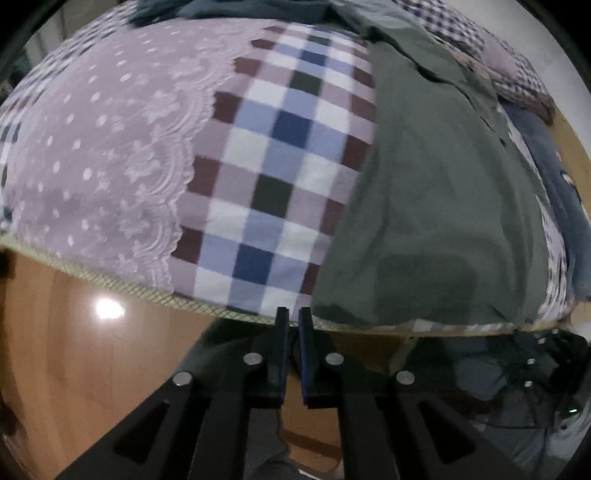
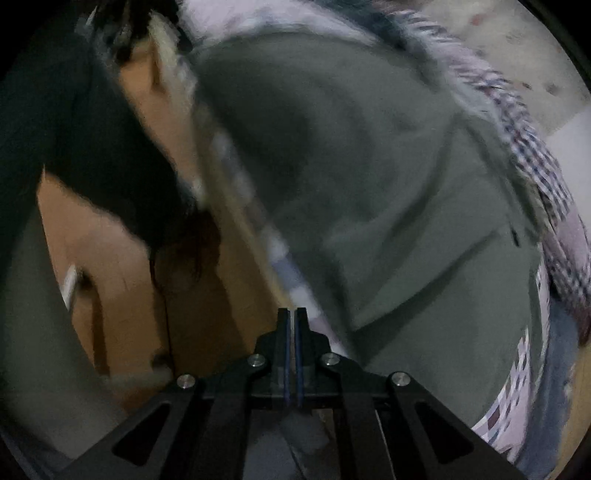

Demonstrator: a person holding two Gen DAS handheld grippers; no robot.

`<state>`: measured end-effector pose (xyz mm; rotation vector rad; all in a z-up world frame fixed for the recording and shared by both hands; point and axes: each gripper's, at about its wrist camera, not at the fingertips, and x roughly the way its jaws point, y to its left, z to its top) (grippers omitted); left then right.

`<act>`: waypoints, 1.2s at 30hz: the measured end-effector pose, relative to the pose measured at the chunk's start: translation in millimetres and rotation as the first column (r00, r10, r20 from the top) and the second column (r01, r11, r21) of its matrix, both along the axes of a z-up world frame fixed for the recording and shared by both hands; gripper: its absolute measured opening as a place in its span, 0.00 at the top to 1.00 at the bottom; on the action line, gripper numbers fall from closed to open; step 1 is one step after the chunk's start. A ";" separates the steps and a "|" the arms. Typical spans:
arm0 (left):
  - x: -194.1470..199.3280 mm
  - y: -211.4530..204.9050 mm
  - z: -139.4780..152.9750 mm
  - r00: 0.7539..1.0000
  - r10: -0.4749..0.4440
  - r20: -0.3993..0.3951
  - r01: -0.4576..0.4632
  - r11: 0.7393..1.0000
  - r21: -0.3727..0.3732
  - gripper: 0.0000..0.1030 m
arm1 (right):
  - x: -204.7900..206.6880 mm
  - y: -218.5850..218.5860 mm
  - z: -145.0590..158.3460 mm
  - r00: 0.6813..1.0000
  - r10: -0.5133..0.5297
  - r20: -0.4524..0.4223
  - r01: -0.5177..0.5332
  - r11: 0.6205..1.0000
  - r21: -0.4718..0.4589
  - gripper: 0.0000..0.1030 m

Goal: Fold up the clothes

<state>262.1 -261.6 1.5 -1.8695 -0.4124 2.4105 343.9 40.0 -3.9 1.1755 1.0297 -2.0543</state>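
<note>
An olive-green garment [image 1: 436,206] lies spread over the right part of a checked bedcover [image 1: 280,155], reaching the near edge. My left gripper [image 1: 293,314] hangs just off that near edge, left of the garment's lower corner, fingers nearly together with nothing between them. In the right wrist view, which is blurred, the same green garment [image 2: 369,177] fills the middle. My right gripper [image 2: 293,314] is shut and empty beside the garment's left edge, over the edge of the cover.
A lilac lace cloth [image 1: 103,147] covers the left of the bed. Blue clothing [image 1: 557,192] and a small-checked cloth [image 1: 491,48] lie at the right and back. Dark clothes [image 1: 221,11] sit at the far edge. Wooden floor [image 1: 74,350] is below.
</note>
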 end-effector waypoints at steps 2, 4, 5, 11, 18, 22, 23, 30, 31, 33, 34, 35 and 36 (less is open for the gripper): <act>4.3 -4.9 10.5 0.998 0.011 -0.058 -0.008 0.999 0.050 0.95 | -4.1 9.3 21.2 0.997 -0.057 -0.049 0.052 0.994 -0.100 0.93; 8.9 -6.9 23.0 0.992 0.002 -0.127 0.010 0.996 0.094 0.90 | -3.4 14.1 35.9 0.991 -0.083 -0.107 0.064 0.983 -0.170 0.87; 10.6 -6.6 27.0 0.989 -0.002 -0.149 0.019 0.994 0.108 0.80 | -1.7 15.1 41.4 0.986 -0.087 -0.140 0.058 0.979 -0.196 0.74; 11.2 -7.4 33.9 0.984 -0.003 -0.180 0.026 0.992 0.124 0.53 | 26.9 -17.2 33.9 0.956 0.079 -0.281 -0.112 0.988 -0.102 0.58; 8.5 7.9 26.9 0.975 0.006 -0.221 0.025 0.990 0.138 0.53 | 49.6 -45.6 -11.2 0.897 0.261 -0.356 -0.212 0.962 0.170 0.58; 10.3 19.2 37.2 0.956 -0.039 -0.290 0.074 0.991 0.110 0.53 | 37.4 -62.2 -16.6 0.858 0.274 -0.434 -0.204 0.958 0.201 0.58; 11.0 20.7 40.0 0.950 -0.043 -0.308 0.083 0.990 0.116 0.53 | 34.6 -66.0 -18.1 0.857 0.276 -0.436 -0.207 0.958 0.198 0.58; 8.7 17.0 51.8 0.926 -0.006 -0.376 0.088 0.976 0.201 0.47 | 20.5 -93.6 -38.8 0.841 0.322 -0.435 -0.248 0.944 0.218 0.59; 6.5 16.7 52.1 0.926 0.001 -0.378 0.086 0.973 0.212 0.47 | 18.8 -96.1 -43.7 0.841 0.329 -0.429 -0.251 0.941 0.228 0.59; 3.8 16.6 51.8 0.926 0.010 -0.378 0.083 0.970 0.229 0.45 | 12.8 -98.6 -51.3 0.848 0.330 -0.415 -0.247 0.938 0.242 0.63; 3.1 16.9 52.0 0.925 0.012 -0.379 0.084 0.968 0.235 0.44 | 10.4 -98.5 -53.7 0.852 0.328 -0.407 -0.246 0.938 0.243 0.67; 2.0 17.5 52.0 0.926 0.012 -0.379 0.085 0.968 0.238 0.44 | 8.1 -98.4 -54.8 0.855 0.327 -0.402 -0.245 0.939 0.241 0.70; 0.6 18.7 51.2 0.926 0.012 -0.378 0.085 0.967 0.240 0.44 | 5.9 -98.3 -55.9 0.858 0.325 -0.398 -0.245 0.940 0.239 0.72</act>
